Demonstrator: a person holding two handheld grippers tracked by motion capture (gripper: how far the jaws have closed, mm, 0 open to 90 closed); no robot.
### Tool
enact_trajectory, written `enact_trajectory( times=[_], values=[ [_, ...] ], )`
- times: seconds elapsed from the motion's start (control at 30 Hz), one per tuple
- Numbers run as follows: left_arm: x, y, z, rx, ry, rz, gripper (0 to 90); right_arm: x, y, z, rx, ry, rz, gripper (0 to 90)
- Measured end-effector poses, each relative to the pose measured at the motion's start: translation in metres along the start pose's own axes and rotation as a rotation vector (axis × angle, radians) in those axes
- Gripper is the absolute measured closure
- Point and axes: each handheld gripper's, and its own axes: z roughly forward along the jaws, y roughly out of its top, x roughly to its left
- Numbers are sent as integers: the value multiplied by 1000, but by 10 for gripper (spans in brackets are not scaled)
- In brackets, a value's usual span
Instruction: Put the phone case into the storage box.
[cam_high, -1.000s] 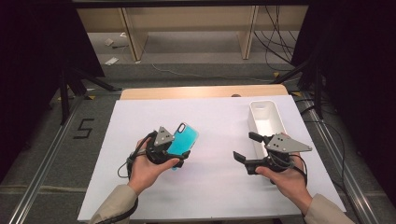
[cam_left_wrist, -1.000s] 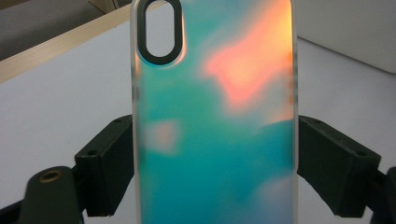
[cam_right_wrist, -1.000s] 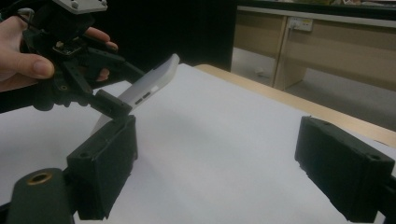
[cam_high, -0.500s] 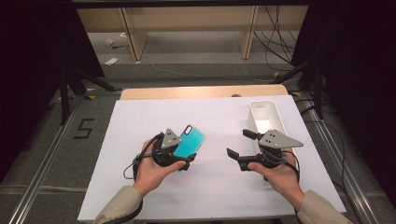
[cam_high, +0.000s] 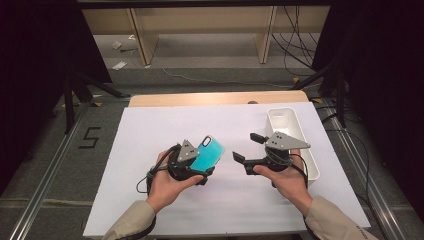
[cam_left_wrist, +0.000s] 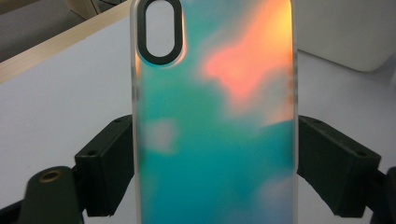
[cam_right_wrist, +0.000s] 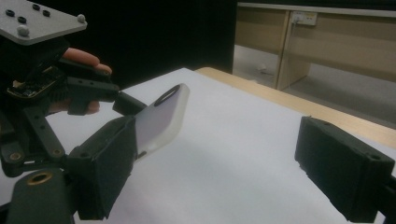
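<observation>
- Here, the left gripper (cam_high: 202, 172) clamps the glossy teal-and-orange plastic phone case (cam_high: 208, 154) by its long edges, left of the white rectangular plastic bin (cam_high: 311, 159).
- Its lower end is cut off in the left gripper view.
- The right gripper (cam_high: 247, 151), jaws apart and empty, sits between case and bin.
- A black "5" (cam_high: 90, 137) marks the floor.

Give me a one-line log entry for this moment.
left claw: shut on glossy teal phone case, raised off white table sheet | right claw: open, empty, facing case | white plastic bin: far right
</observation>
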Motion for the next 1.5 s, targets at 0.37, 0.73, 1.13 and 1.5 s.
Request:
enact_trajectory(
  times=[0.37, 0.73, 1.13, 1.5],
  values=[
    [-8, 2, 5, 0, -13, 18, 170, 0, 4, 16, 9, 7, 13, 144],
    [-14, 2, 11, 5, -22, 32, 170, 1, 5, 29, 29, 22, 22, 154],
    [-21, 3, 16, 9, -27, 56, 169, 5, 5, 39, 49, 35, 28, 159],
    [-27, 5, 19, 2, -37, 69, 169, 4, 3, 46, 66, 40, 38, 196]
  ],
)
